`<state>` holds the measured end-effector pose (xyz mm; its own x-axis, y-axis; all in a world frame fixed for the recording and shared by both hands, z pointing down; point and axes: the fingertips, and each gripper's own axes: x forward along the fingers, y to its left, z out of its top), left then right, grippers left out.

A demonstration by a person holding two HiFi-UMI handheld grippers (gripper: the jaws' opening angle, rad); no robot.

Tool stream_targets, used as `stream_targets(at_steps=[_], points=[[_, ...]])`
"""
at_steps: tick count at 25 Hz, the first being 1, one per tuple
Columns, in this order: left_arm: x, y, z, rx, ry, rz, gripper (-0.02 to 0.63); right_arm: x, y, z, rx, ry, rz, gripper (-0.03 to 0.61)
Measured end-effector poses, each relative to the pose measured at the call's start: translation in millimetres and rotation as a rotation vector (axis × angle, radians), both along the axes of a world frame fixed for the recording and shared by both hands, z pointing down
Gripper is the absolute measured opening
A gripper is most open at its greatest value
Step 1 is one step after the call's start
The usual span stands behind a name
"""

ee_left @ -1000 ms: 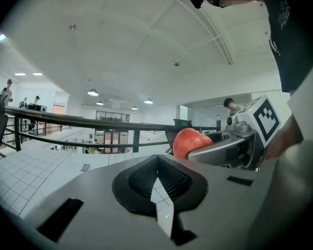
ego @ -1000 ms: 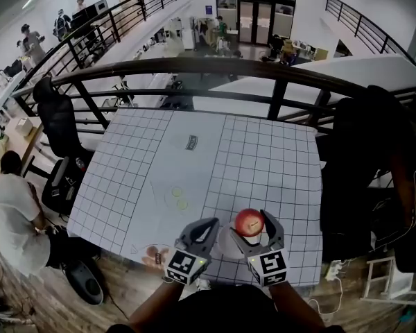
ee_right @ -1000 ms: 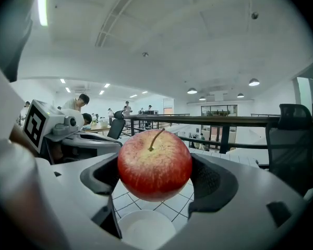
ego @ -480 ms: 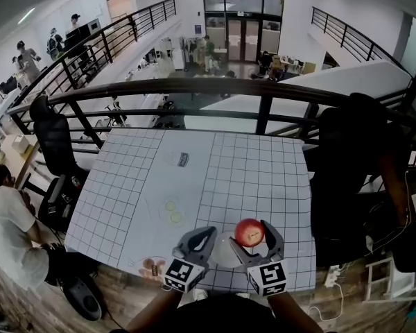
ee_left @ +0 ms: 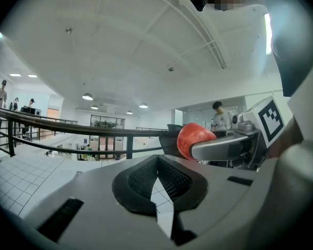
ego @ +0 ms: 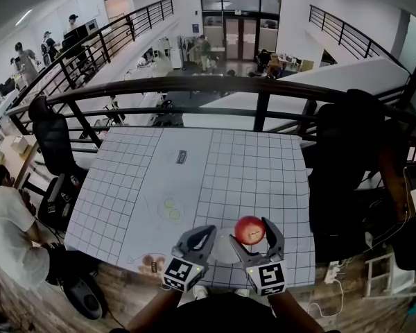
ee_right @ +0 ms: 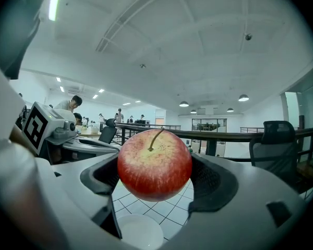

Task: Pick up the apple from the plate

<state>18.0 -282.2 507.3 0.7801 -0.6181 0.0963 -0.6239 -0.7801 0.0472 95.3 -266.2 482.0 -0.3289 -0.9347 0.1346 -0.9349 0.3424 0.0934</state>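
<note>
Low and right of centre in the head view, the apple (ego: 249,229) is clamped between the jaws of the right gripper (ego: 253,237), lifted clear of the plate (ego: 222,248). In the right gripper view I see the apple (ee_right: 154,164) stem-up, with a ribbed pad pressing on each flank. The spots where pad meets skin are hidden from me. At the bottom of that frame the white plate (ee_right: 141,233) shows only in part, cut off by the gripper's own body, and gridded tabletop is visible between fruit and plate.

Just left of the plate is the left gripper (ego: 205,233), clenched on nothing. In the left gripper view its pads (ee_left: 138,181) meet at the tip, with only a thin slit lower down that shows table squares. At centre-right of that frame the apple (ee_left: 190,137) appears again, its lower right covered by a grey finger (ee_left: 221,147) of the right gripper.

Both grippers hang over the near edge of the white gridded table (ego: 256,158). Left of centre on it lie two small pale-green discs (ego: 171,209), and a brownish item (ego: 151,262) sits at the near left edge. I cannot tell what either is. A small dark label (ego: 182,157) lies further up, its print unreadable. A dark railing (ego: 194,85) crosses behind the table, and a person (ego: 3,217) is partly cut off at the left edge.
</note>
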Motion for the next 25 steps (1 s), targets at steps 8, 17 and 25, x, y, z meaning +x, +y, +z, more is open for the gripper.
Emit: stream_targets(at_steps=[8,17,25], points=[[-3.5,3.4,-0.7,-0.001,0.003,-0.011,0.021,-0.8,1.5,-2.6,0.014,-0.004,0.005,0.408],[-9.8,5.1,-1.7,-0.014,0.018,-0.03,0.021,-3.6,2.0,1.8,0.014,-0.003,0.0,0.408],[-11.9,9.2,-1.4,-0.005,0.013,-0.03,0.021,-5.7,4.6,1.9,0.032,-0.011,0.004,0.408]])
